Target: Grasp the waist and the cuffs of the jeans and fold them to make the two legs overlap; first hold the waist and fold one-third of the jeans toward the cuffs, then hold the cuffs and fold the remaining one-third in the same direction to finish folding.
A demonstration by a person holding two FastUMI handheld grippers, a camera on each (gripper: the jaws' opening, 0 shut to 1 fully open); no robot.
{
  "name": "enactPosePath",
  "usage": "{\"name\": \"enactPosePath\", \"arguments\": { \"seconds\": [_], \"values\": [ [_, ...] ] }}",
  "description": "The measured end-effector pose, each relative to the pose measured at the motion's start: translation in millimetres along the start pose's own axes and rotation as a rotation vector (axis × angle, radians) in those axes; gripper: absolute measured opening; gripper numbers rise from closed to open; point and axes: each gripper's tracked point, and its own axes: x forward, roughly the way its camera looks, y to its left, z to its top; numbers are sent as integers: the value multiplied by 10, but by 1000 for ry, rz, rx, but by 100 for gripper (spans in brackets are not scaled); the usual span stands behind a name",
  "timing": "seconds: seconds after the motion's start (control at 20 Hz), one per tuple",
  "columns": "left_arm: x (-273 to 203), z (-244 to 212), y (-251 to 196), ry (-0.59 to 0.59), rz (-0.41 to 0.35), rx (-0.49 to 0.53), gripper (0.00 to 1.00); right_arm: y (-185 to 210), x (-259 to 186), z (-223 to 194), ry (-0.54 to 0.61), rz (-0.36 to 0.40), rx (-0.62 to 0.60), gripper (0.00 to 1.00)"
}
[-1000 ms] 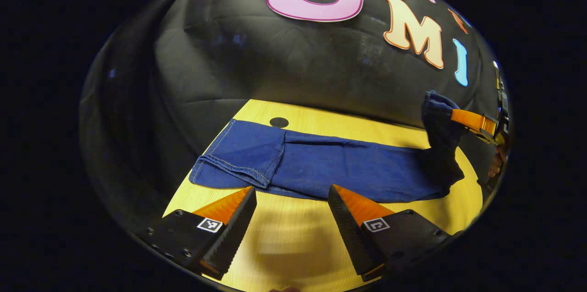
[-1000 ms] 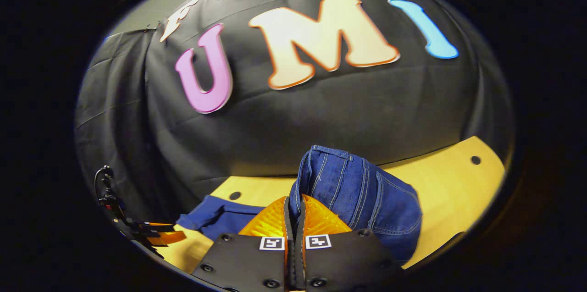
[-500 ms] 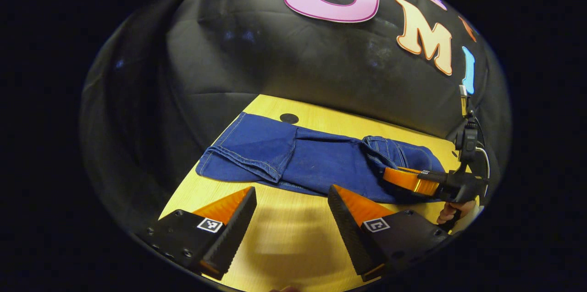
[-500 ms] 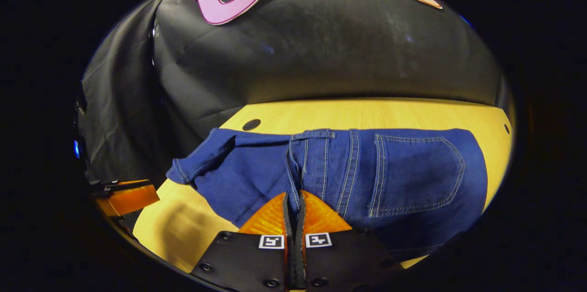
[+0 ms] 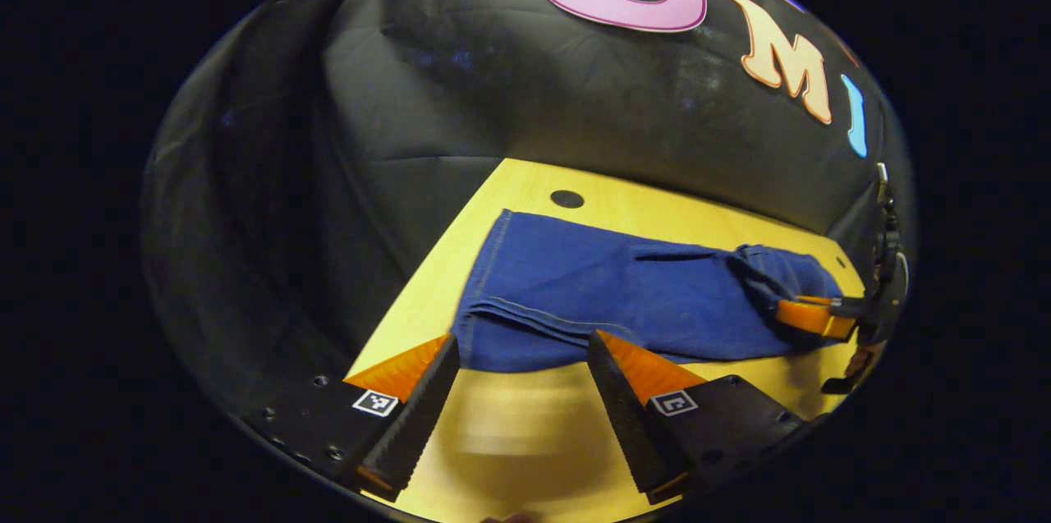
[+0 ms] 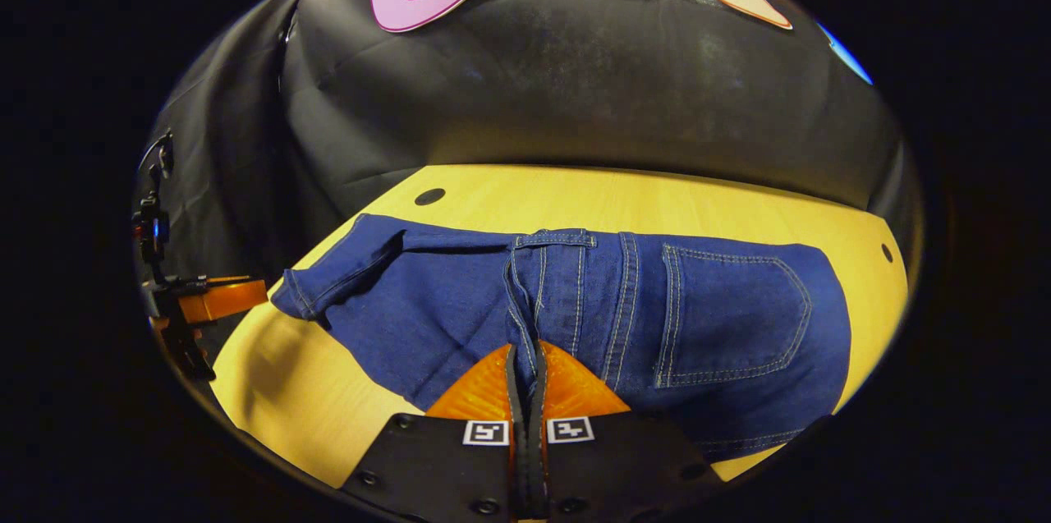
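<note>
Dark blue jeans [image 5: 624, 301] lie along the yellow wooden table [image 5: 509, 441], legs overlapping. Their waist part with a back pocket [image 6: 731, 318] is folded over the legs and rests flat. My right gripper [image 6: 525, 346] is shut on the waist edge, low over the table; in the left gripper view it appears at the jeans' right end [image 5: 809, 316]. My left gripper [image 5: 521, 336] is open just short of the cuffs [image 5: 493, 326], with nothing between its fingers. The right gripper view has it at the far left [image 6: 218, 299], beyond the cuffs [image 6: 304, 301].
A round dark hole [image 5: 566, 199] is in the table behind the jeans, near the booth's black cloth wall. Another small hole [image 6: 886, 247] sits near the table's right end. Bare wood [image 6: 657, 194] runs behind and in front of the jeans.
My right gripper has carried the lifted waist down and laid it flat over the legs. My left gripper has come closer to the cuffs, still open.
</note>
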Motion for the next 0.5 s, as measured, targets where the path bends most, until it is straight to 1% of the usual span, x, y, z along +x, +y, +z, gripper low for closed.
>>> {"name": "enactPosePath", "arguments": {
  "seconds": [0.05, 0.1, 0.2, 0.25, 0.3, 0.35, 0.4, 0.5],
  "values": [
    [32, -8, 7, 0, -19, 2, 95, 8, 8, 5, -2, 0, -2, 3],
    [67, -54, 12, 12, -42, 10, 95, 17, 9, 14, -4, 6, 5, 3],
    [198, -129, 42, 35, -57, 37, 96, 30, 25, 2, 4, 23, 36, 4],
    [260, -153, 68, 45, -64, 43, 95, 53, -20, 16, 9, 35, 57, 10],
    [303, -182, 79, 52, -71, 49, 96, 143, -69, 73, -1, 70, 89, 14],
    [330, -224, 78, 60, -84, 56, 95, 208, -87, 80, -8, 101, 121, 36],
    [357, -233, 64, 64, -97, 63, 95, 245, -161, 101, -14, 106, 138, 57],
    [399, -234, 49, 68, -111, 79, 95, 137, -399, 139, -16, 72, 122, 99]
  ]
}}
